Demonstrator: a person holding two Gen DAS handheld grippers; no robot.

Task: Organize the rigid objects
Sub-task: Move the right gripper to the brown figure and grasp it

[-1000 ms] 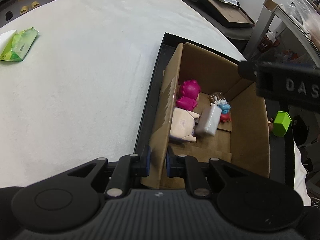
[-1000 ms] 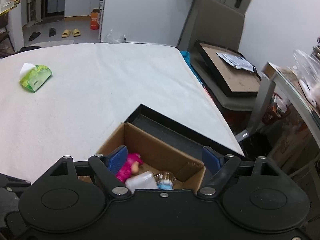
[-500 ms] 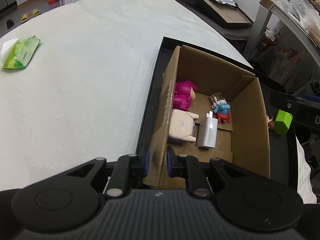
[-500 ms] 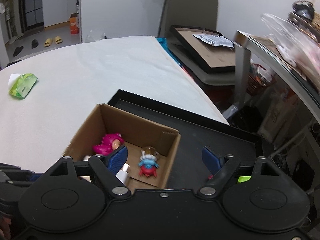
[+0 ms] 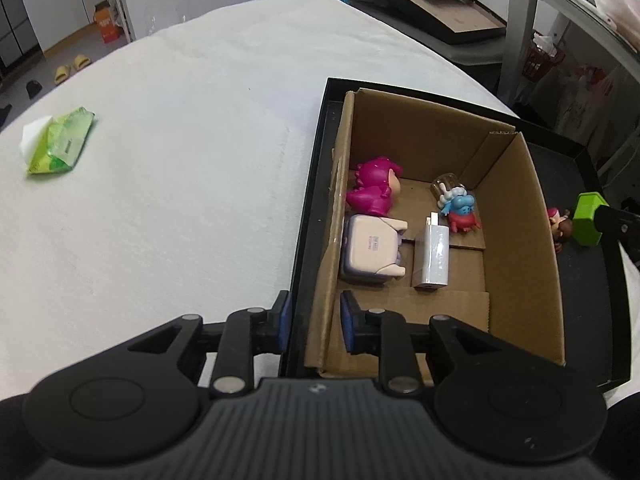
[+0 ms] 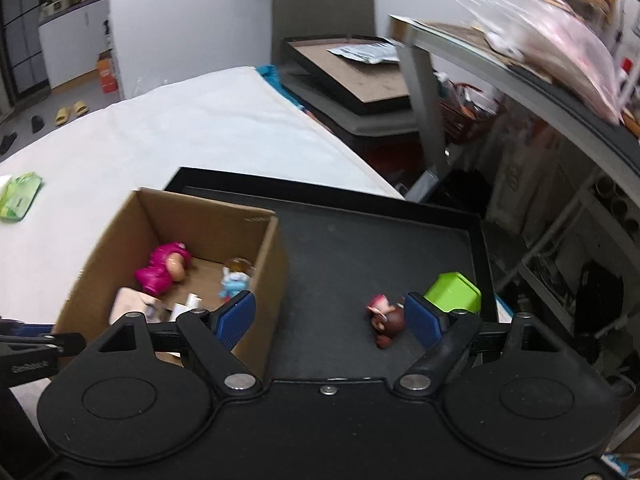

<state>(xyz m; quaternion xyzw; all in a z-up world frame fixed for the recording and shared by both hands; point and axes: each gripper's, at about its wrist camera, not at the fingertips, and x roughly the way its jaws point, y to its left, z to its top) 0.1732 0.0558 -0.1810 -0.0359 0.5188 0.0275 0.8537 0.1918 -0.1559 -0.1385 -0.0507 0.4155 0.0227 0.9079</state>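
Observation:
A cardboard box (image 5: 516,240) stands in the left part of a black tray (image 5: 584,280). In it lie a magenta figure (image 5: 372,190), a pale boxy toy (image 5: 372,250), a white charger (image 5: 432,256) and a blue-and-red figure (image 5: 460,210). My left gripper (image 5: 314,324) straddles the box's near left wall; its jaws are opening and the pads stand off the cardboard. On the bare tray (image 6: 360,248) lie a small brown figure (image 6: 384,318) and a green block (image 6: 452,294). My right gripper (image 6: 330,316) hangs open over the tray with the brown figure just inside its right finger.
A green tissue pack (image 5: 60,146) lies far left on the white tablecloth (image 5: 180,160). A framed board (image 5: 432,4) sits beyond the table's far edge. A cluttered metal shelf (image 6: 520,80) rises close on the right, past the tray's rim.
The left jaws, shut on the box wall before, have parted. The right gripper has swung right, from above the box to above the bare tray near the brown figure and green block.

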